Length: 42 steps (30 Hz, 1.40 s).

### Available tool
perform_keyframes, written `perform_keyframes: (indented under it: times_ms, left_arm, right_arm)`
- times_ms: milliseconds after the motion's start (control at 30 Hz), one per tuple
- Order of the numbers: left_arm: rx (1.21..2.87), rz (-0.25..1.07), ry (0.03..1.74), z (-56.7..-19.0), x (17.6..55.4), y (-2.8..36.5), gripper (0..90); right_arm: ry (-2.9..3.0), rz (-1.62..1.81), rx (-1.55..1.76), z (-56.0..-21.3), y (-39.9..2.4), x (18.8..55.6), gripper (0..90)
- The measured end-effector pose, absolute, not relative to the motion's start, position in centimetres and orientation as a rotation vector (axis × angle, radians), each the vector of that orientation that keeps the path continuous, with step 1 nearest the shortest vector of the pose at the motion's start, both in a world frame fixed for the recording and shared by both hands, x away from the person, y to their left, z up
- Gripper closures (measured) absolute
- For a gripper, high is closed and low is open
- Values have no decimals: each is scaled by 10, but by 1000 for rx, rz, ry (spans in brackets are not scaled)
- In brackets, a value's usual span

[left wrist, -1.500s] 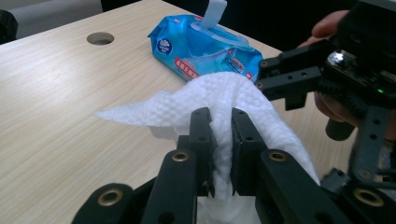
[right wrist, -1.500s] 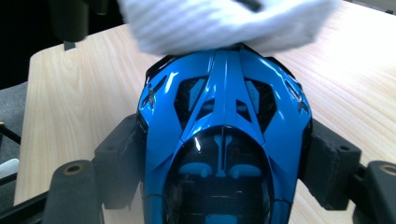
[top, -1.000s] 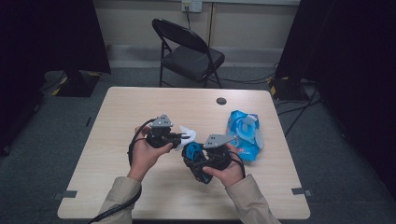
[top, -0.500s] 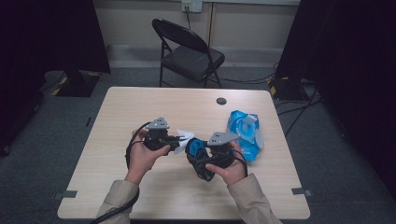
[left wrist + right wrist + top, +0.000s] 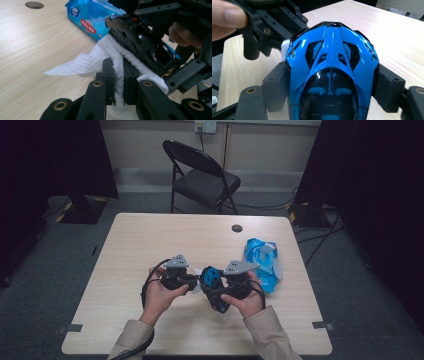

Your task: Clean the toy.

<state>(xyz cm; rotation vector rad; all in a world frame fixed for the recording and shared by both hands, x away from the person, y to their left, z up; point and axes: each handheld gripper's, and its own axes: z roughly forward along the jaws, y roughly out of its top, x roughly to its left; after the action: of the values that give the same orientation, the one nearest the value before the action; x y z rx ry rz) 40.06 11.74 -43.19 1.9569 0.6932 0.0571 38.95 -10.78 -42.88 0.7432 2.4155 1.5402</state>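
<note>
The left hand-held gripper [image 5: 117,82] is pinching a white wipe [image 5: 100,60] against the blue toy car [image 5: 332,72] the right hand-held gripper [image 5: 332,100] is clamping (above the tabletop [image 5: 150,240]); the wipes pack [image 5: 260,260] is lying open nearby.

both forearms come in over the table's near edge, left gripper [image 5: 196,284] with jaws pinched tight, right gripper [image 5: 216,290] spread wide, tips nearly meeting mid-table

Dim room, evenly lit, soft focus
</note>
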Motion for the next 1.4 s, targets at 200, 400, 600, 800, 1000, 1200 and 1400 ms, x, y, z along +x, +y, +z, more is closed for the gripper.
perform_keyframes:
  times_ms: [200, 400, 600, 800, 1000, 1200, 1400]
  left_arm:
    - [1957, 45, 689, -438, 398, 116, 822]
    - [1973, 42, 685, -446, 394, 113, 821]
    - [1979, 26, 687, -454, 390, 109, 820]
    - [1994, 6, 680, -464, 386, 102, 818]
    - [1994, -39, 690, -478, 382, 96, 817]
    - [2001, -58, 692, -488, 380, 93, 816]
    - [2008, -67, 700, -493, 379, 89, 816]
  right_arm:
    - [2408, 1547, 749, -428, -107, 389, 250]
    - [2407, 1548, 756, -429, -107, 390, 250]
    - [2406, 1556, 763, -429, -108, 391, 250]
    - [2391, 1572, 773, -427, -110, 392, 250]
    - [2379, 1584, 776, -425, -111, 392, 250]
    - [2364, 1607, 779, -422, -113, 392, 250]
    - [2361, 1609, 786, -422, -114, 392, 250]
